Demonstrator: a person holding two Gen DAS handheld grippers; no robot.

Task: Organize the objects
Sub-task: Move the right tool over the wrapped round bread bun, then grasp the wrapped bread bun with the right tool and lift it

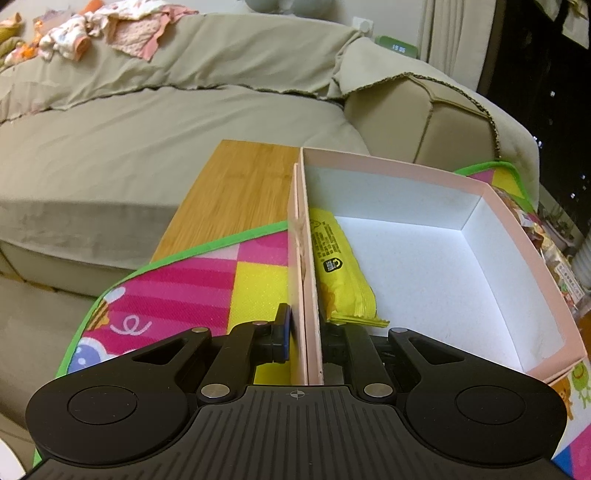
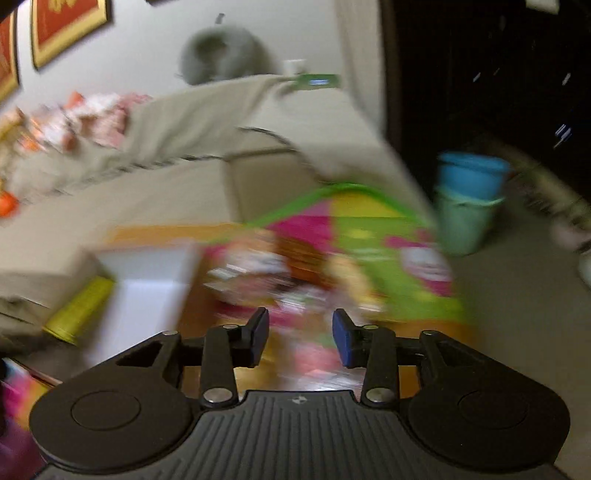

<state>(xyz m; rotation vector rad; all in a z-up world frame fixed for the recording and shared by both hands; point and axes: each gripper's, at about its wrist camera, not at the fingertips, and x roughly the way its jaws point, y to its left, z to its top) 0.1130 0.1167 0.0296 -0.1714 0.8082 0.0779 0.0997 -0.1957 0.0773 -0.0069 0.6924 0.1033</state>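
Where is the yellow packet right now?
In the left wrist view the yellow packet lies inside the pink box, along its left wall, just ahead of the left gripper, whose jaws pinch that wall.

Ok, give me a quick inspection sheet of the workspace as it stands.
Surface: colourful play mat over a wooden board.
Job's things: pink box, open; yellow packet lies inside along its left wall.
Clutter: blurred pile of packets on the mat right of the box.
Grippers: left gripper clamped on the box's left wall; right gripper open, nothing between its fingers.
Cables: nothing seen.
Surroundings: beige sofa with clothes; stacked blue buckets on the floor.
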